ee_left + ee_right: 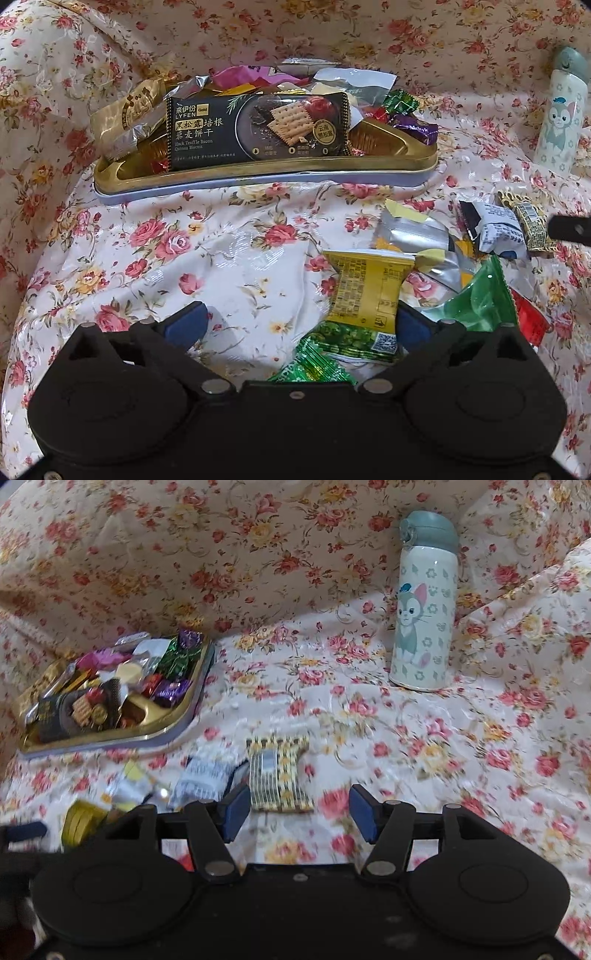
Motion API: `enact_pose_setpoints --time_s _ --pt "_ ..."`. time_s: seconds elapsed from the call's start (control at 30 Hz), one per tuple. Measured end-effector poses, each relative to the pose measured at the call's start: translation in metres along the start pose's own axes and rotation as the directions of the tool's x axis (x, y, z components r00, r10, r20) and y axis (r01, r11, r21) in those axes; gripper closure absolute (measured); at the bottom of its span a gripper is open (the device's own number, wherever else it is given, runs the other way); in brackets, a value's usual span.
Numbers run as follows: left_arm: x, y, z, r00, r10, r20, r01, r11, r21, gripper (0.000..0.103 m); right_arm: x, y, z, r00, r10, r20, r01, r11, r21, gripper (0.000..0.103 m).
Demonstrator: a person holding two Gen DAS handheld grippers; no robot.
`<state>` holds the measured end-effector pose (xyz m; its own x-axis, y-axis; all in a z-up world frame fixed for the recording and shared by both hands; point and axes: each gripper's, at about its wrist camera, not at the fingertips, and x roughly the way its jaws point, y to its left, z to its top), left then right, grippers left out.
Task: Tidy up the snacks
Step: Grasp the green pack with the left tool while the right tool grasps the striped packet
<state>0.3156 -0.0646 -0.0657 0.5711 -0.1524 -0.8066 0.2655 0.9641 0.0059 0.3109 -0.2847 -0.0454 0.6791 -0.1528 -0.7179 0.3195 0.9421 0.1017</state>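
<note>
Floral cloth (406,738): carries everything.
Gold tray (258,177), far-left edge: heaped with snacks.
Left gripper (295,321): released beside yellow packet (369,288).
Right gripper (299,812): released, straddling patterned packet (279,775).
Risk: off-centre closing could nudge the packet away.

- Black biscuit packet (258,131) in the gold tray (266,176): "LYFEN Gold", "来伊份", "黑松露培根藜麦饼干", "Black Truffle Bacon Quinoa Biscuit".
- Purple candy wrapper (417,130): partial lettering, unreadable.
</note>
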Motion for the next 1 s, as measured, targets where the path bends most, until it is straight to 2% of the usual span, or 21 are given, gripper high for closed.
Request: enact_pose_setpoints --time_s 0.13,0.37,0.5,0.53,0.67,1.0 --pt "0.001 0.000 0.001 1.000 -0.002 -0.002 0.002 1.000 0.002 0.000 0.020 0.008 0.009 1.000 0.003 -0.008 -0.003 1.000 -0.018 0.039" --pt "0.001 0.000 0.001 1.000 -0.001 0.002 0.001 1.000 0.001 0.000 0.048 0.021 0.011 0.998 -0.045 -0.049 0.042 0.998 -0.056 0.039" --pt "0.001 -0.001 0.001 1.000 -0.001 0.001 0.001 1.000 0.001 0.000 0.053 0.024 0.010 0.997 -0.064 -0.037 0.061 0.996 -0.070 0.041" --pt "0.000 -0.001 0.001 1.000 -0.001 0.001 0.001 1.000 0.002 0.000 0.053 0.023 0.009 0.997 -0.068 -0.036 0.065 0.995 -0.074 0.043" --pt "0.001 -0.001 0.001 1.000 -0.001 0.001 0.001 1.000 0.001 0.000 0.046 0.022 0.004 0.997 -0.076 -0.026 0.074 0.993 -0.097 0.066" --pt "0.001 -0.001 0.001 1.000 0.000 -0.005 0.000 1.000 0.002 0.000 0.002 0.001 -0.035 0.997 -0.071 -0.043 0.067 0.994 -0.088 0.067"
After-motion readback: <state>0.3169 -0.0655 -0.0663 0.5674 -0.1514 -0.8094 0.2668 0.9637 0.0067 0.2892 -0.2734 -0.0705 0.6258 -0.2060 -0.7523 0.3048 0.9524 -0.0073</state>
